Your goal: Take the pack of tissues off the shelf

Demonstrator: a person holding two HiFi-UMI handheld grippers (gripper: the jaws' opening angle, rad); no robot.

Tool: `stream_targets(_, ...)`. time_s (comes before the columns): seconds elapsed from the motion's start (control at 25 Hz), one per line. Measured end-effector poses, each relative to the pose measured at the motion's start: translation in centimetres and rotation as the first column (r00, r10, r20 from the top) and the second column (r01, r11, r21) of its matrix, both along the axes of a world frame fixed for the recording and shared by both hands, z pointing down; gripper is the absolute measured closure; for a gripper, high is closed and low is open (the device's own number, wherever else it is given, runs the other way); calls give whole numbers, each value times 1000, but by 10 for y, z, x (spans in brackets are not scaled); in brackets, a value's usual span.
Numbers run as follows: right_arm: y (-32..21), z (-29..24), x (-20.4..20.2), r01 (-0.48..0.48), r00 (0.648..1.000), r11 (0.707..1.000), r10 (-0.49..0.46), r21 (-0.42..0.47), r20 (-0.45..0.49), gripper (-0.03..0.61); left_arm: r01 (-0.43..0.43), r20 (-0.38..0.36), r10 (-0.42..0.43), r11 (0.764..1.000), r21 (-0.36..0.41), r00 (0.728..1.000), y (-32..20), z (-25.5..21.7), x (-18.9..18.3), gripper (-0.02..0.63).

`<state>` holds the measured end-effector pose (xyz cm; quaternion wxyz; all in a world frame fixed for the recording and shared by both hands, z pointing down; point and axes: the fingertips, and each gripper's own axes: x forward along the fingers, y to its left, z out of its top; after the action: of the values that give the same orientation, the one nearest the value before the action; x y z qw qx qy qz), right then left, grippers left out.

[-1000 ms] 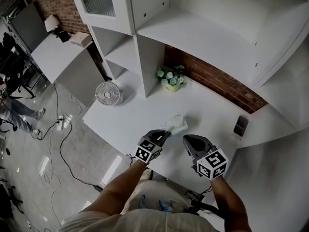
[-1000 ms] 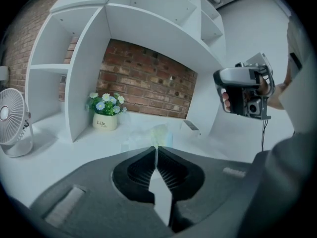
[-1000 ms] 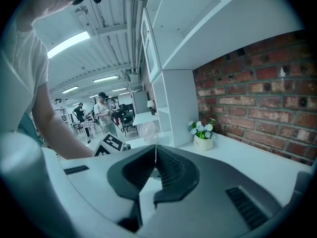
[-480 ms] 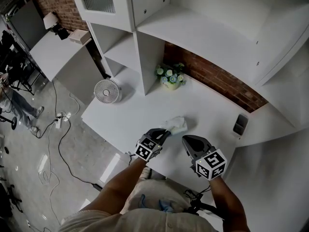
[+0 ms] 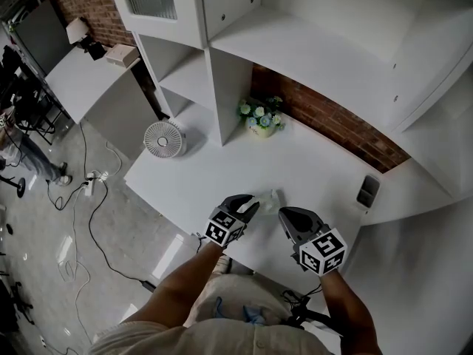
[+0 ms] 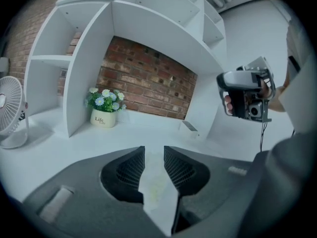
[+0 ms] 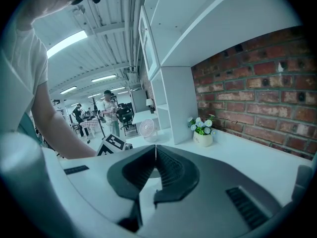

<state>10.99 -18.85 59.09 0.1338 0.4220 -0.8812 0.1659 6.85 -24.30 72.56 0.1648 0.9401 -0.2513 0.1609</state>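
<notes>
White shelf unit (image 5: pixel 318 50) along the back, with a brick wall (image 5: pixel 332 128) showing through its lower bay. Beneath it, the white desk (image 5: pixel 192 176). Near the desk's back left corner, a small round fan (image 5: pixel 164 139). At the back edge, beside the shelf's upright, a flower pot (image 5: pixel 260 118).

Close to the front edge, the 2 tools side by side, near but apart: left gripper (image 5: pixel 253 201) and right gripper (image 5: pixel 284 213). Left jaws just been opening, now standing narrowly apart. Between them, no longer pinched, the pack of tissues (image 5: pixel 270 197): already off the shelf and, by the look of it, lying flat on the desk near the middle of the front edge. Right jaws pressed together on nothing.

Probably the let-go step. Spread the left jaws wider until the 2 pads plainly clear the wrapper. Then draw straight back toward the front edge, level, with no twist, to avoid dragging the light pack along. Keep the right gripper parked and clear. Before pulling away, check that the pack rests wholly on the desk, not over its front edge.
</notes>
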Motion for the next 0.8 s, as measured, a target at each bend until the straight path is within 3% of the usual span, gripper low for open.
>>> stream_targets(0.8, -5, -2, -1, 5, 1000, 1000, -5, 6, 2, 560, -20, -23, 21, 999, 49, 1000, 3, -25, 2, 506)
